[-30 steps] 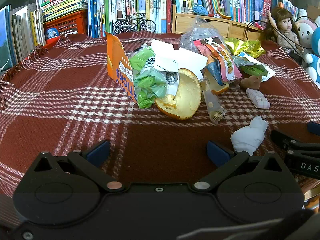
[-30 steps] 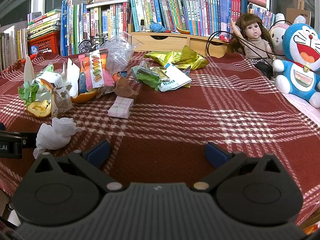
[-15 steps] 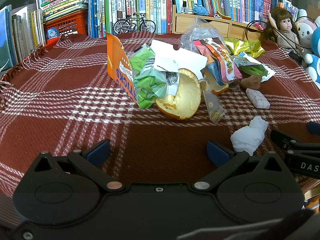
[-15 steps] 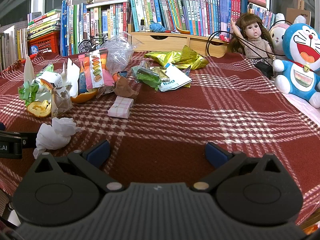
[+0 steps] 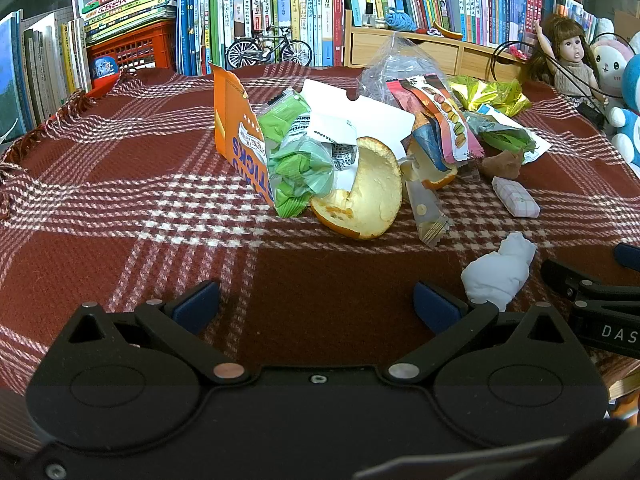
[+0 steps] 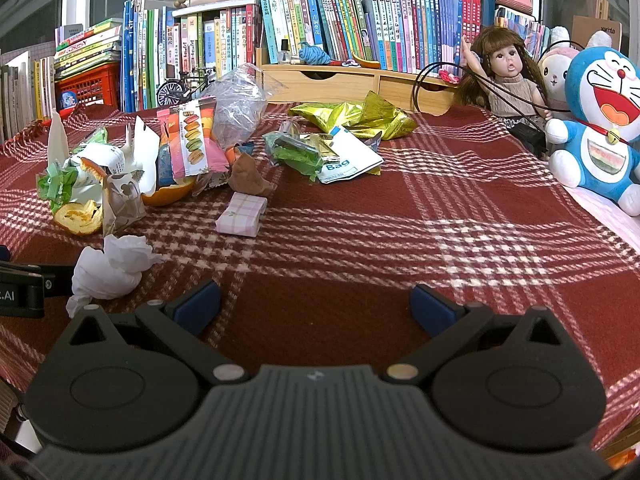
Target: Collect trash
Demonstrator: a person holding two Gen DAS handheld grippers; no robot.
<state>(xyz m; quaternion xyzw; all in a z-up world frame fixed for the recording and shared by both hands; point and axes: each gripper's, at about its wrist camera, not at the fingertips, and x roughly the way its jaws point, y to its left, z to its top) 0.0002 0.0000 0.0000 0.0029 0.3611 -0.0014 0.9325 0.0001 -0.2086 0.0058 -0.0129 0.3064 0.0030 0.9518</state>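
Trash lies heaped on a red plaid cloth (image 5: 120,208): an orange snack box (image 5: 236,136), green wrappers (image 5: 300,172), an orange peel (image 5: 368,204), a pink macaron wrapper (image 6: 196,140), a clear plastic bag (image 6: 236,100), gold foil (image 6: 352,120) and a pink checked packet (image 6: 241,220). A crumpled white tissue (image 5: 498,276) (image 6: 112,268) rests nearest, just right of my left gripper (image 5: 316,306), which is open and holds nothing. My right gripper (image 6: 316,306) is also open over bare cloth, with the tissue to its left.
Books (image 6: 320,32) line the back, with a wooden drawer unit (image 6: 352,80), a model bicycle (image 5: 268,46) and a red crate (image 5: 132,46). A doll (image 6: 508,76) and plush toys (image 6: 600,120) sit at the right. The cloth's fringed edge (image 5: 24,144) runs along the left.
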